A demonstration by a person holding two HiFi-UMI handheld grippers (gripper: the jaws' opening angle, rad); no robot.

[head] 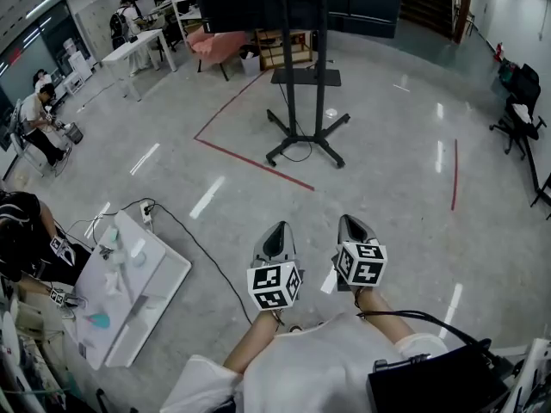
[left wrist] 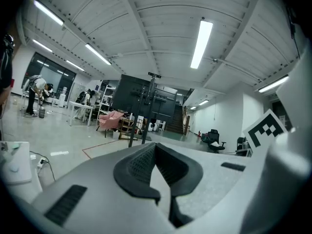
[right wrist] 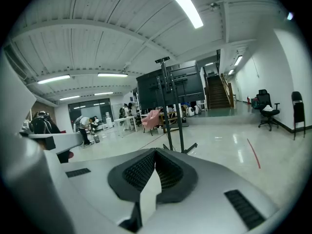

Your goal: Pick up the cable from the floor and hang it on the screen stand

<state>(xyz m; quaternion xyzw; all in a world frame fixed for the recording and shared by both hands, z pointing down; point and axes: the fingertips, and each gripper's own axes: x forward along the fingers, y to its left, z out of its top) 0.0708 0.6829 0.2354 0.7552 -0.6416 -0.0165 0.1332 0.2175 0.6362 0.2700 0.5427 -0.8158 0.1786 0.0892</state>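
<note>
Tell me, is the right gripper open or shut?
Shut: the right gripper has its pads meeting at the tips in its own view, with nothing held between them.

grippers: 2, left gripper and right gripper | screen stand: 1, straight ahead of both | pink chair: 1, ahead-left | black chairs: 2, off right of right gripper | black floor cable: 1, left of left gripper
</note>
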